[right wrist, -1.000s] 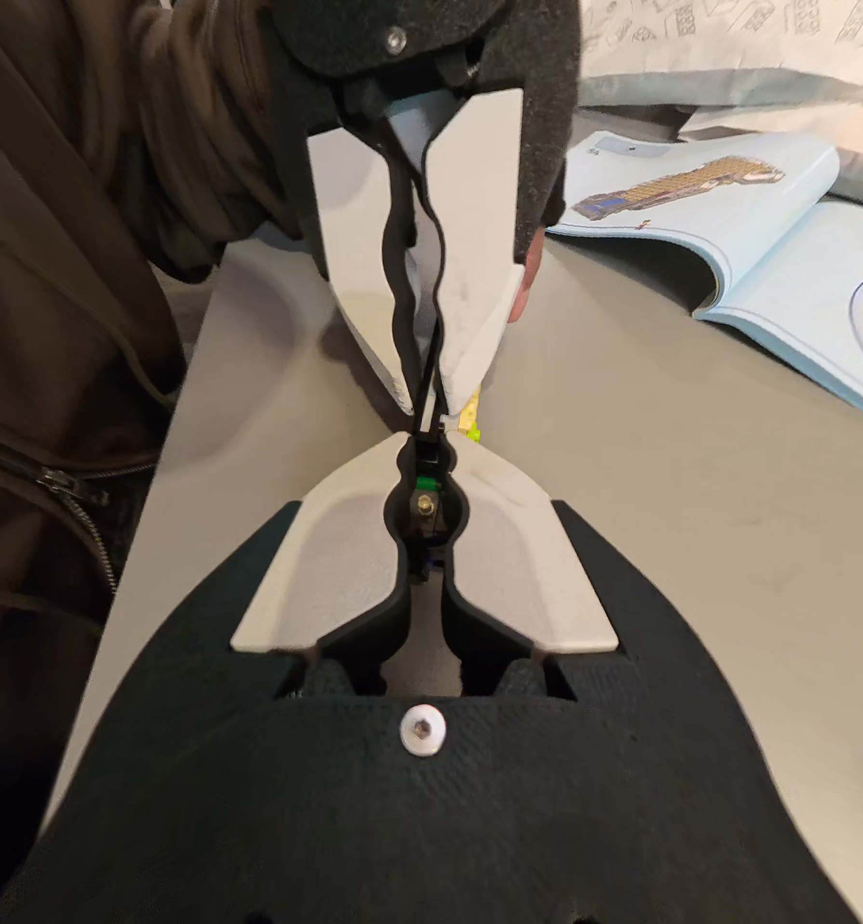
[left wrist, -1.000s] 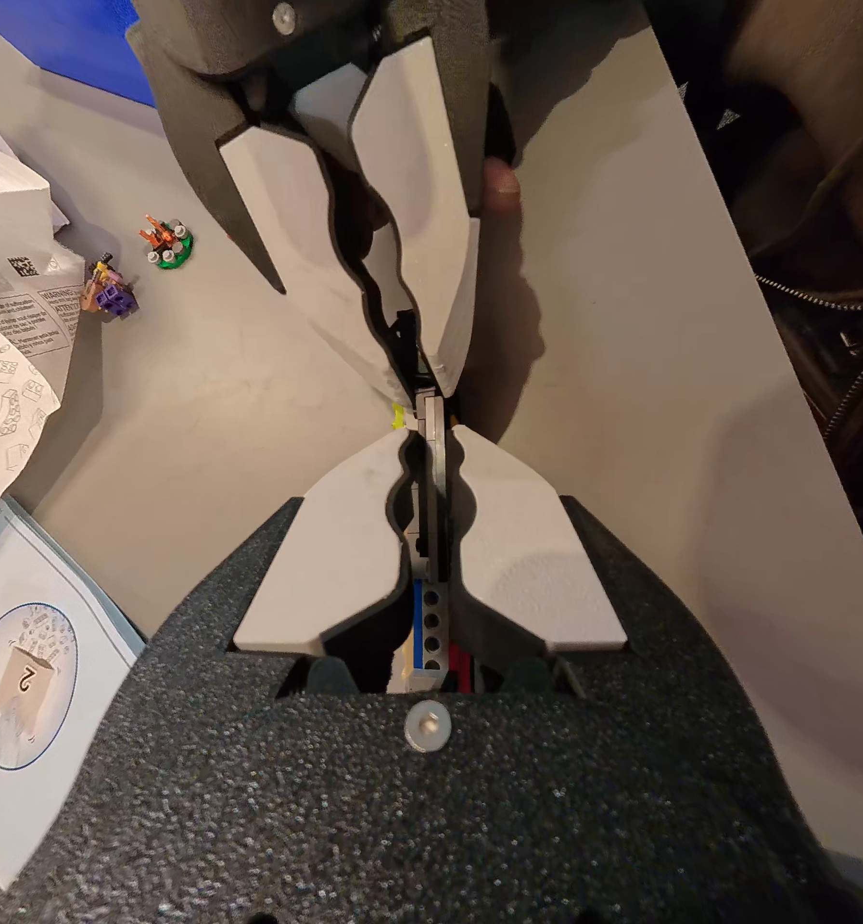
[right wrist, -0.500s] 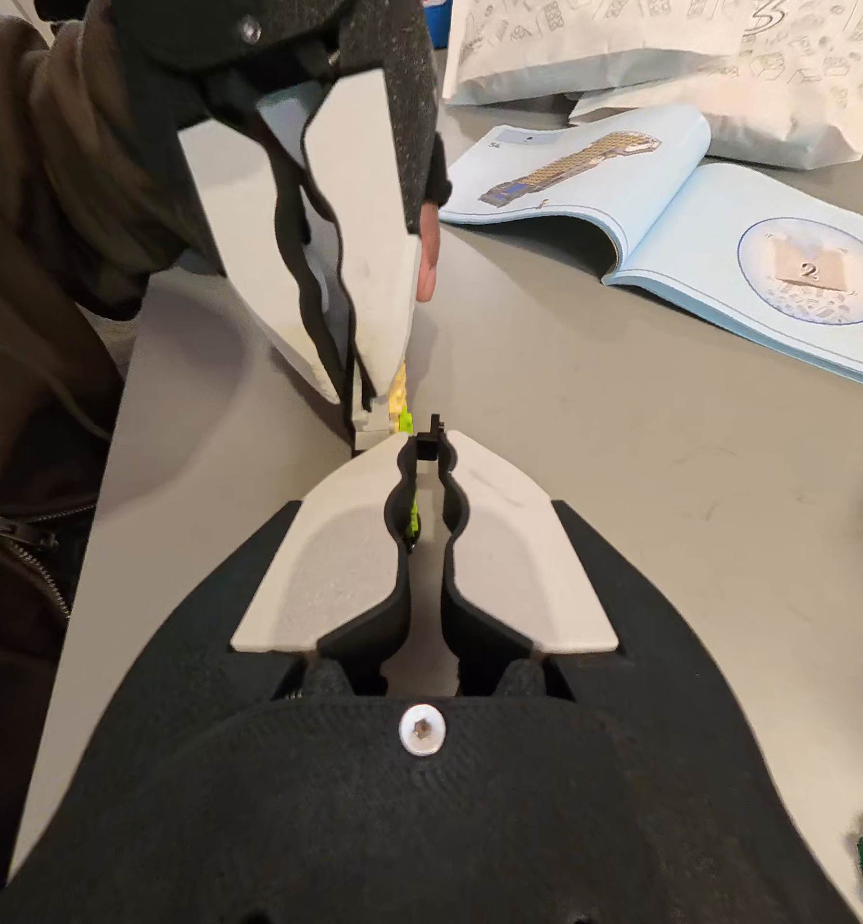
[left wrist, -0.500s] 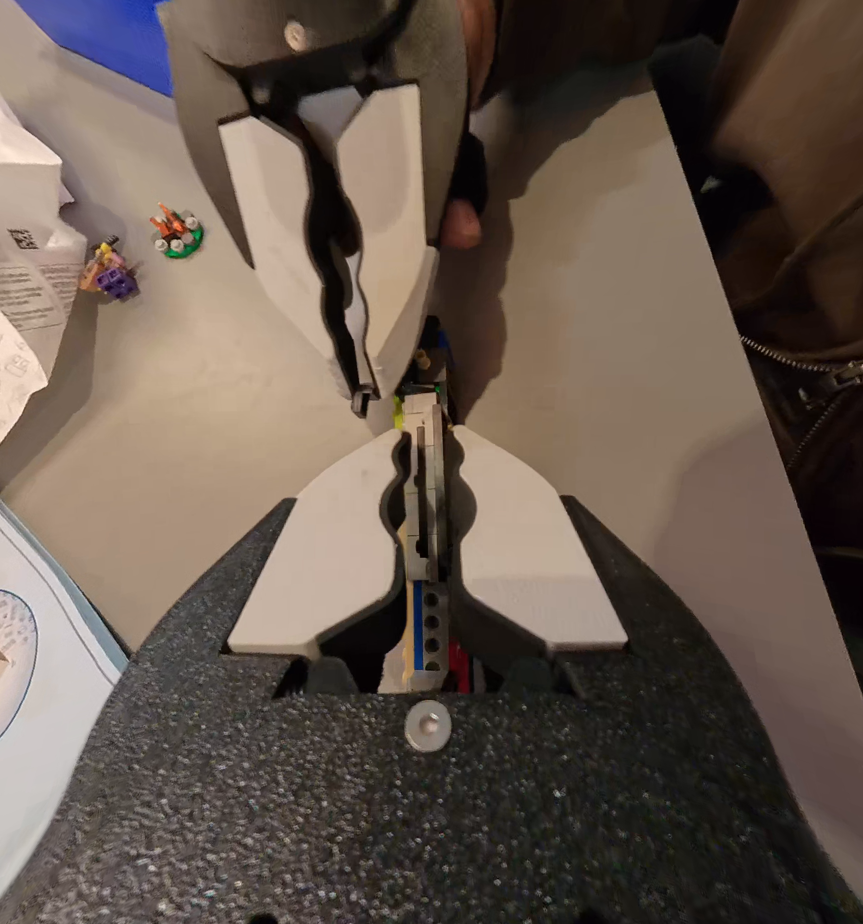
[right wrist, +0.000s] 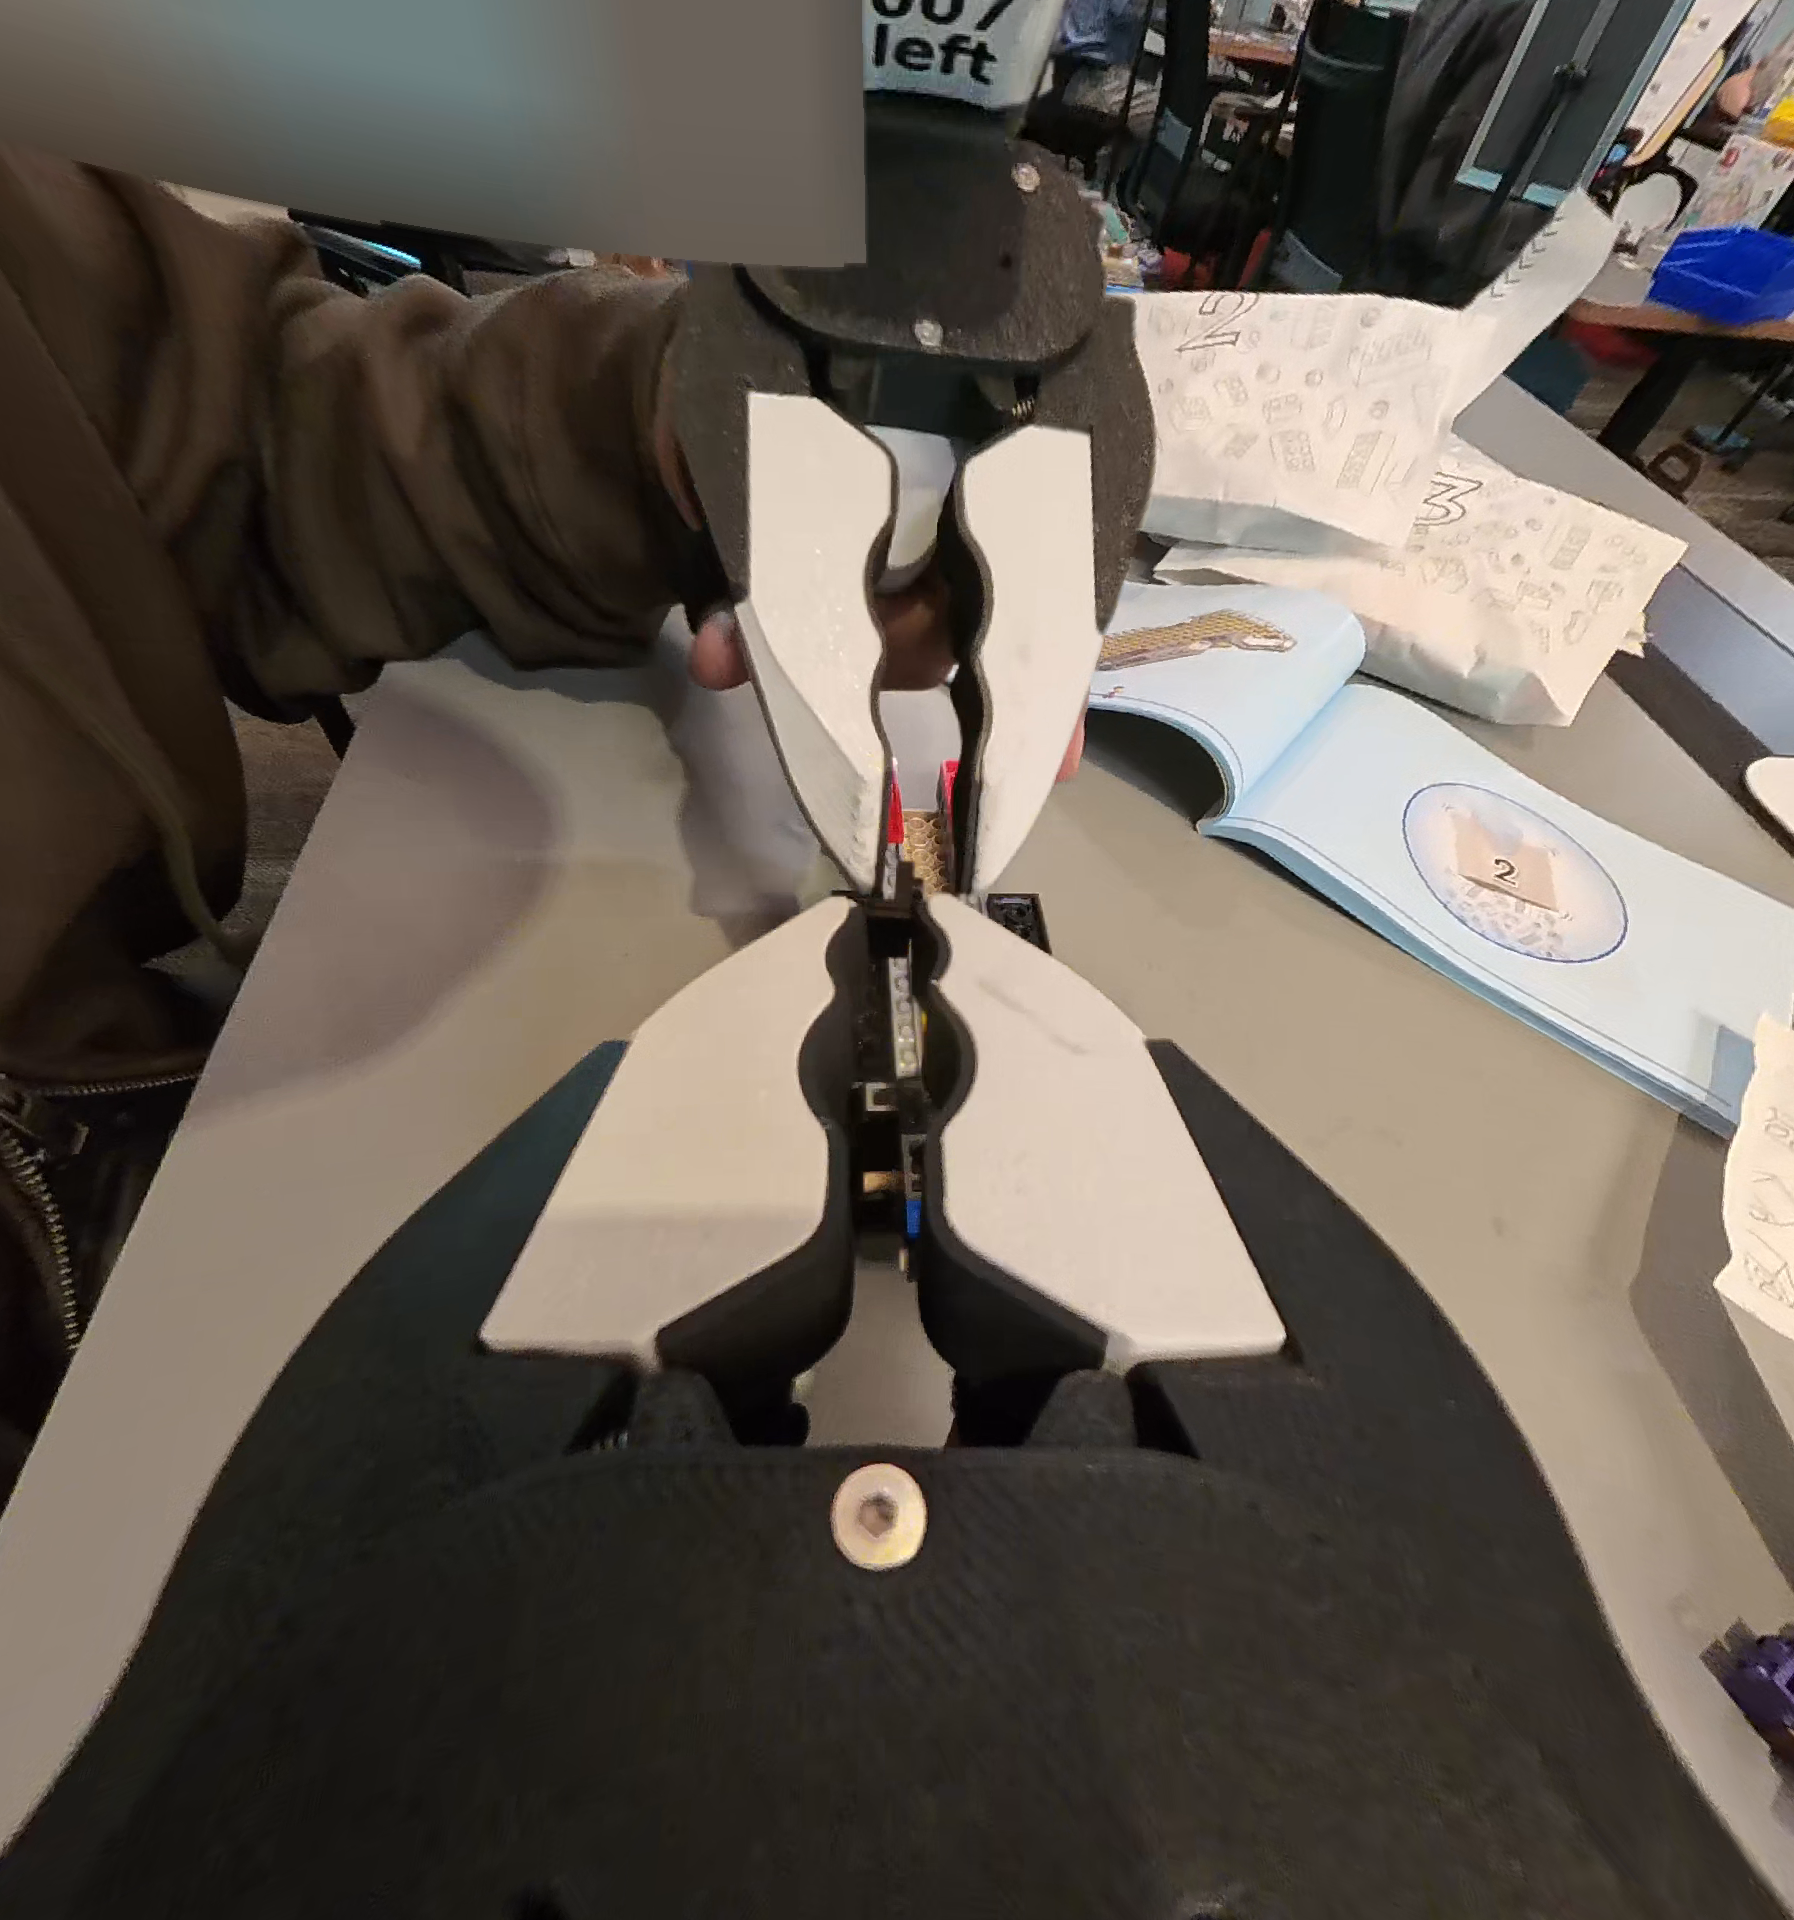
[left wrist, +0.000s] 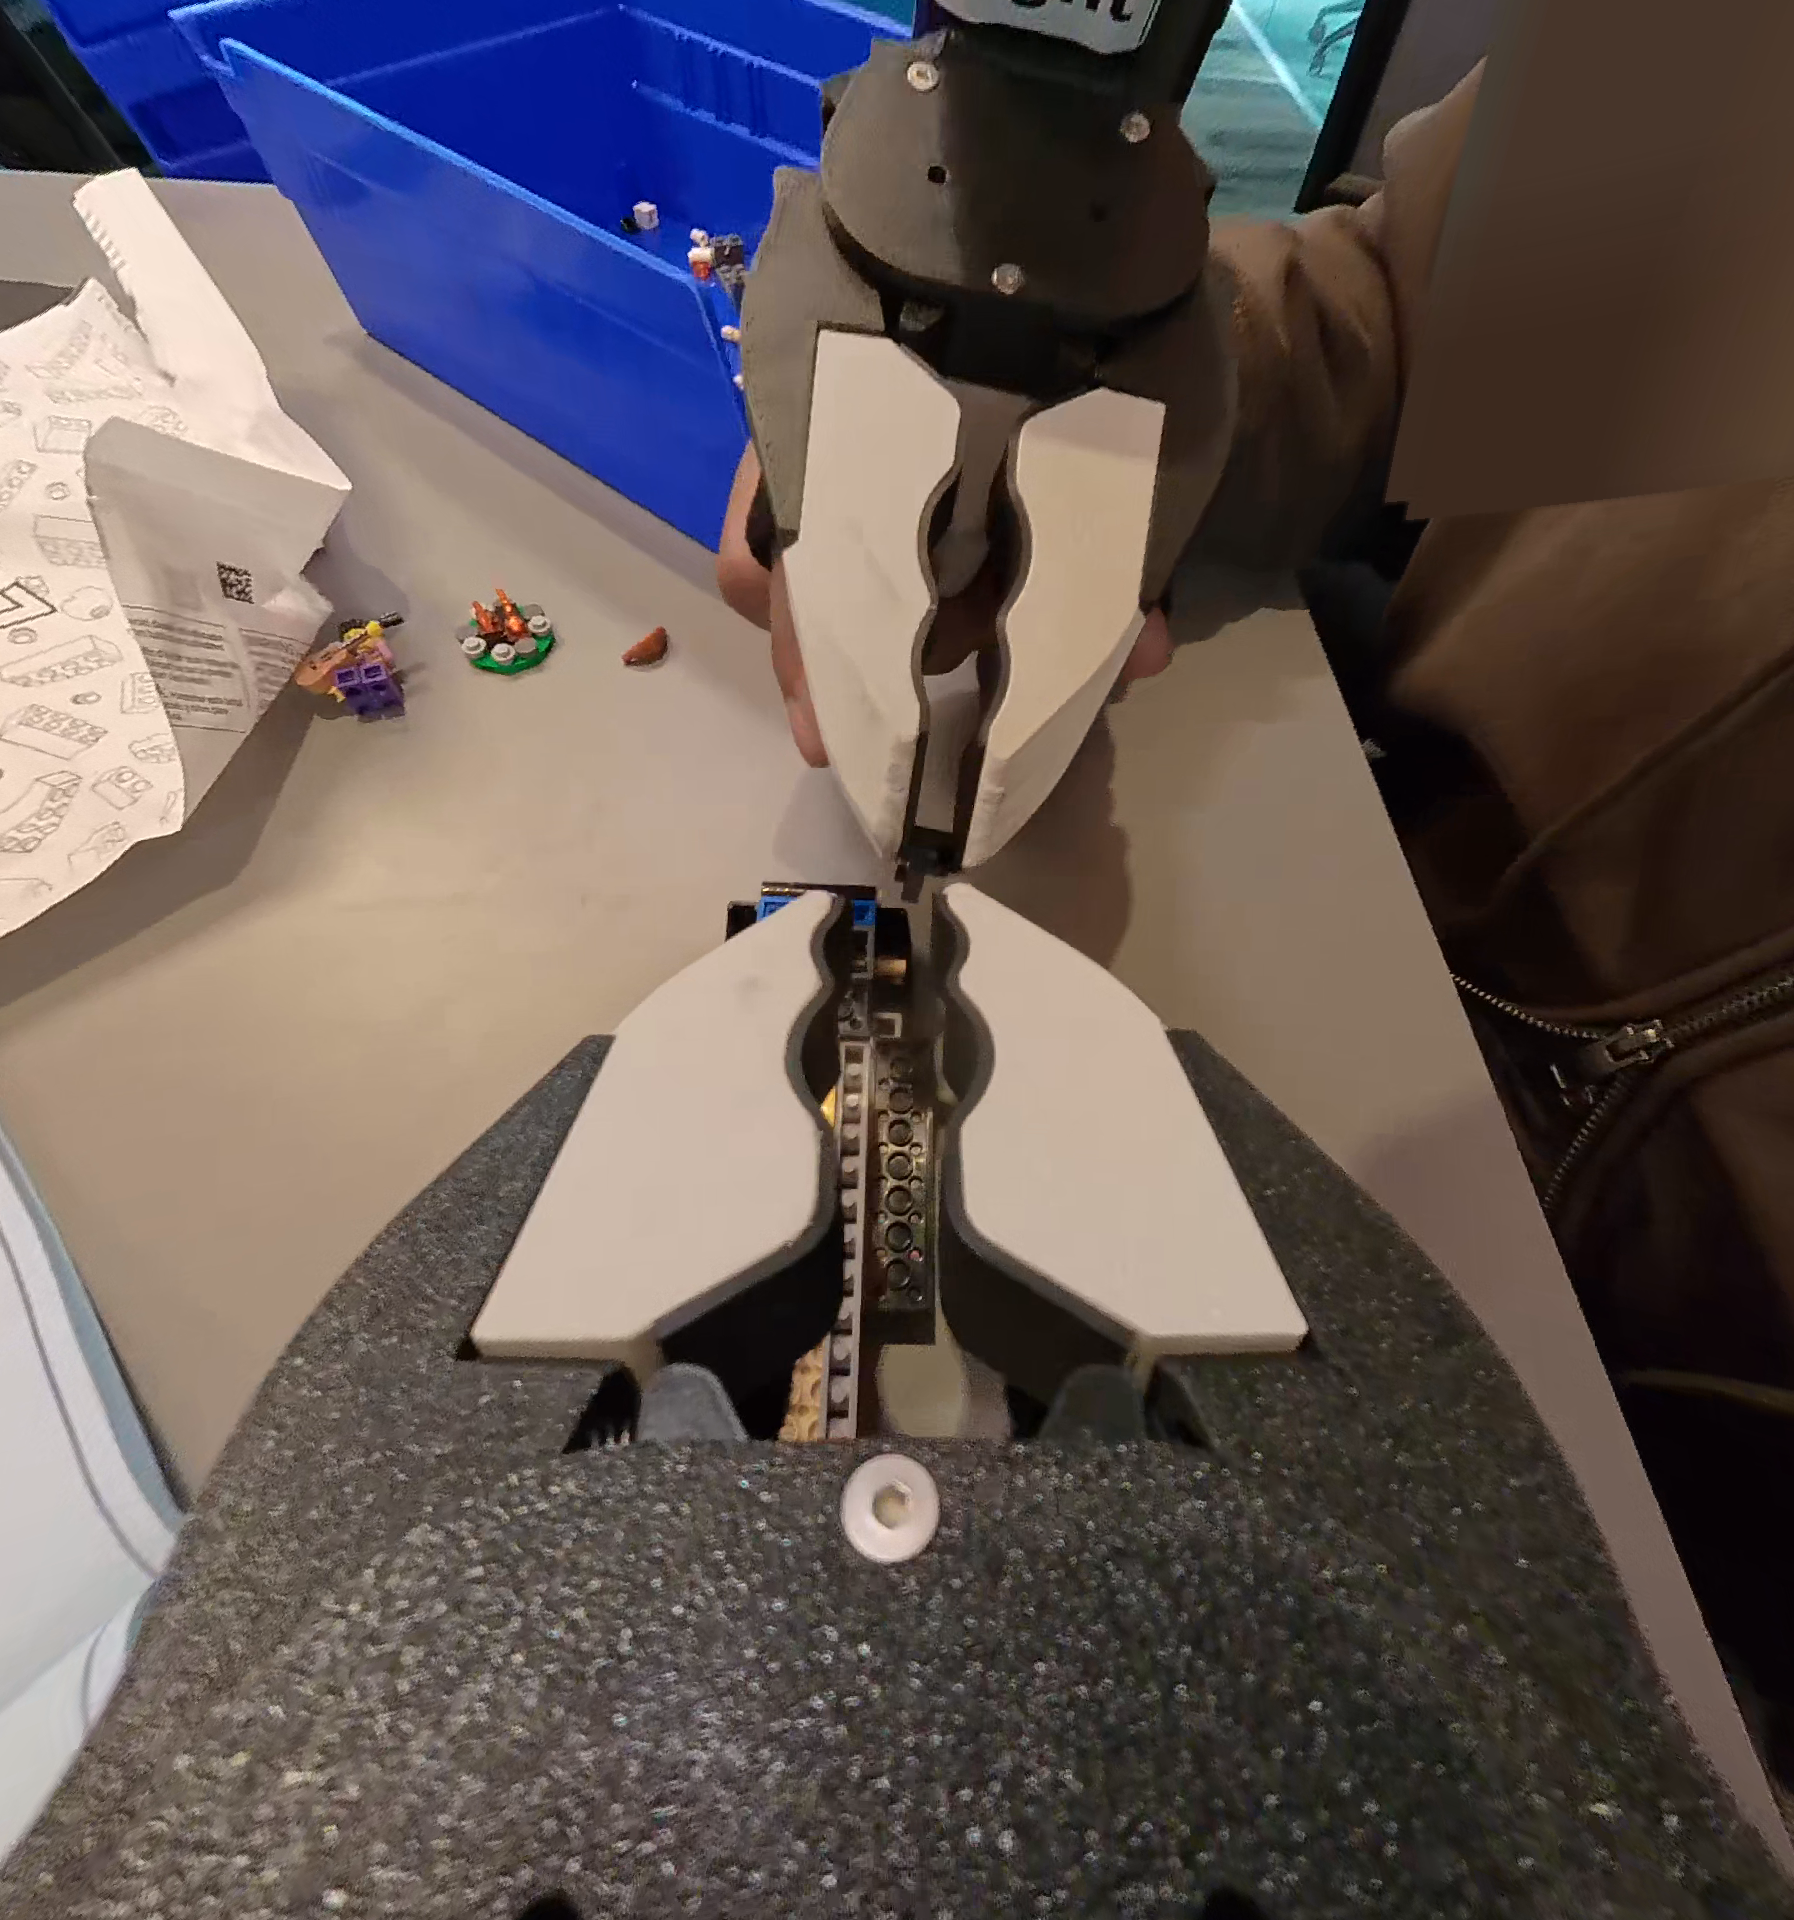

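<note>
Left wrist view: the left hand-held gripper [left wrist: 882, 914] is closed partway on a long brick model [left wrist: 877, 1153] of grey, black and tan plates with blue bits at its far end. The model runs back between the fingers, and its rear end is cut off by the gripper body. Tip to tip with it, the right hand-held gripper [left wrist: 932, 847] pinches a small black piece [left wrist: 919, 860] – too small to tell its shape. Farther off on the grey desk [left wrist: 457, 883] lie a purple figure [left wrist: 363, 675], a green round build [left wrist: 508, 634], printed paper bags [left wrist: 72, 582] and a blue bin [left wrist: 498, 249].

Right wrist view: the right gripper [right wrist: 888, 909] is nearly closed on the black piece [right wrist: 888, 928], which sits just above the model [right wrist: 903, 1023] seen through the finger gap. Whether piece and model touch cannot be told. The left gripper [right wrist: 924, 873] opposite clamps the model's red-and-tan end [right wrist: 924, 831] – mostly hidden by its fingers. An open light blue booklet [right wrist: 1392, 831] lies to the right.
</note>
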